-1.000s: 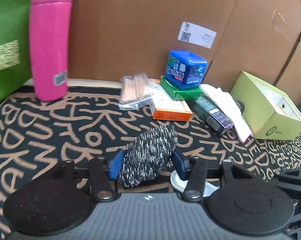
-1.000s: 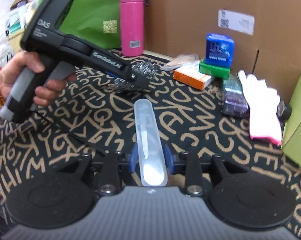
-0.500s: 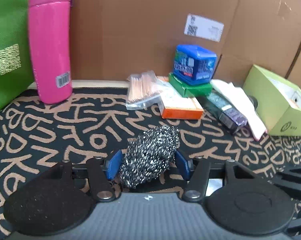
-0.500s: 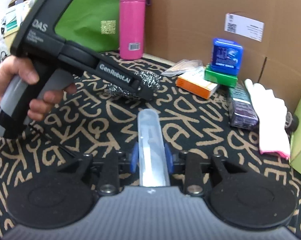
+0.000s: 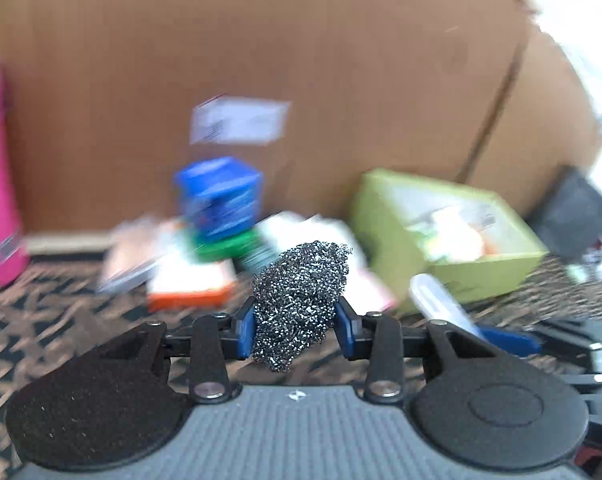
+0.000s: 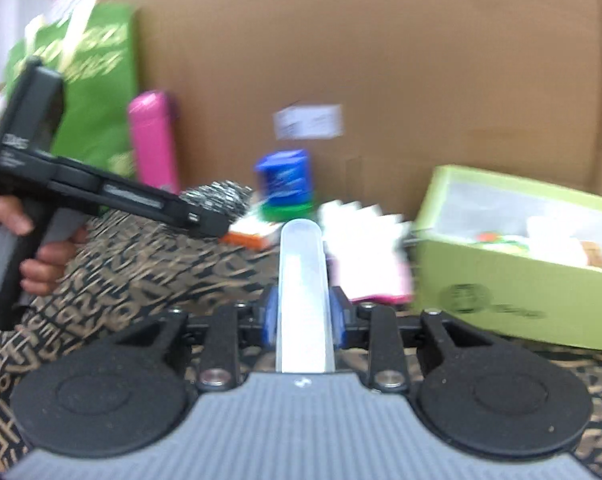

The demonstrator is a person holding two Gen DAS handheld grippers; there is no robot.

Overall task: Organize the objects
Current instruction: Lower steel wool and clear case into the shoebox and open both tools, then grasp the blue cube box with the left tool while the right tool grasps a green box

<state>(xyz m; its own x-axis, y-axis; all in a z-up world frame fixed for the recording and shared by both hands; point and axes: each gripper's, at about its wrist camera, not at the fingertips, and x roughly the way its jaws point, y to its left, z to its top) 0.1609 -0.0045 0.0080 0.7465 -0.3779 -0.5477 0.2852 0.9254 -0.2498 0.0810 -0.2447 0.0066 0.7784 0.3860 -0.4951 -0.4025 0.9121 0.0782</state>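
Observation:
My left gripper is shut on a steel wool scrubber and holds it above the patterned cloth. The scrubber also shows in the right wrist view at the tip of the left gripper. My right gripper is shut on a clear plastic case that sticks out forward; the case also shows in the left wrist view. An open lime-green box with small items inside sits to the right, also in the left wrist view. Both views are blurred.
A cardboard wall stands behind. In front of it lie a blue box on a green one, an orange box, a white glove, a pink bottle and a green bag.
Both grippers have lifted and swung right toward the lime-green box, each still holding its object. The views are now blurred by motion.

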